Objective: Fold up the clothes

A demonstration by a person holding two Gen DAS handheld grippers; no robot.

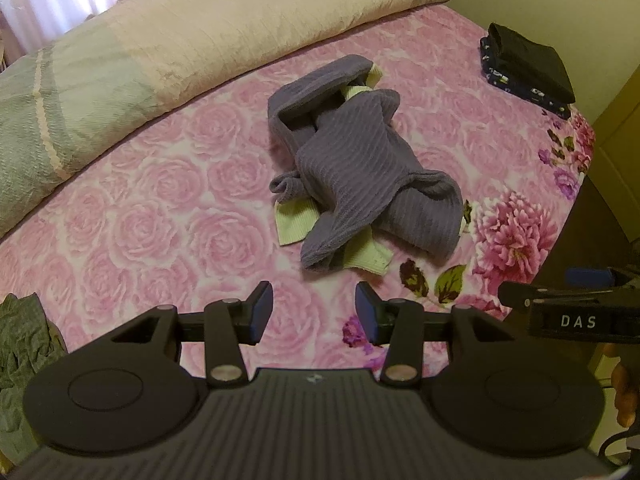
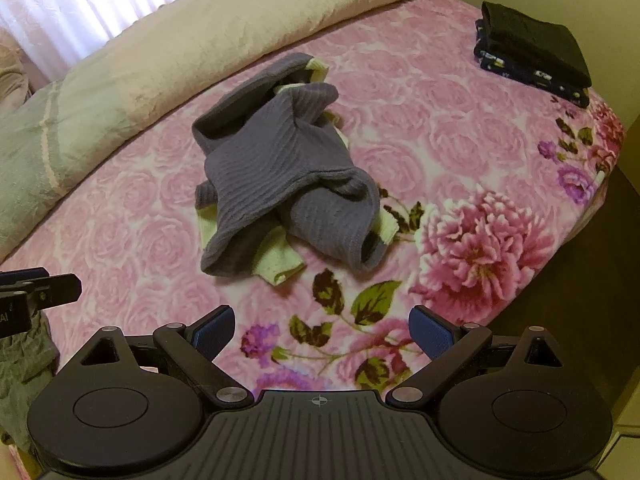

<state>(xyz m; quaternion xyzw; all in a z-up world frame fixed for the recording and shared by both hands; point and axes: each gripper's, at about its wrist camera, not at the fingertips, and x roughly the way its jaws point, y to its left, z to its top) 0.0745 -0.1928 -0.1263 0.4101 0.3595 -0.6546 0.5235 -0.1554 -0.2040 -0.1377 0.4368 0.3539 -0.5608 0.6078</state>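
Note:
A crumpled purple ribbed garment with light green cuffs (image 1: 352,168) lies in a heap on the pink floral bed cover (image 1: 160,216). It also shows in the right wrist view (image 2: 280,176). My left gripper (image 1: 314,312) is open and empty, held above the cover just short of the heap's near edge. My right gripper (image 2: 320,332) is open wide and empty, also short of the heap. The right gripper's side shows at the edge of the left wrist view (image 1: 568,312).
A stack of folded dark clothes (image 1: 528,68) sits at the bed's far right corner, also in the right wrist view (image 2: 532,56). A rolled beige and green quilt (image 1: 160,48) lies along the back. A green garment (image 1: 24,344) lies at the left. The bed edge drops off at the right.

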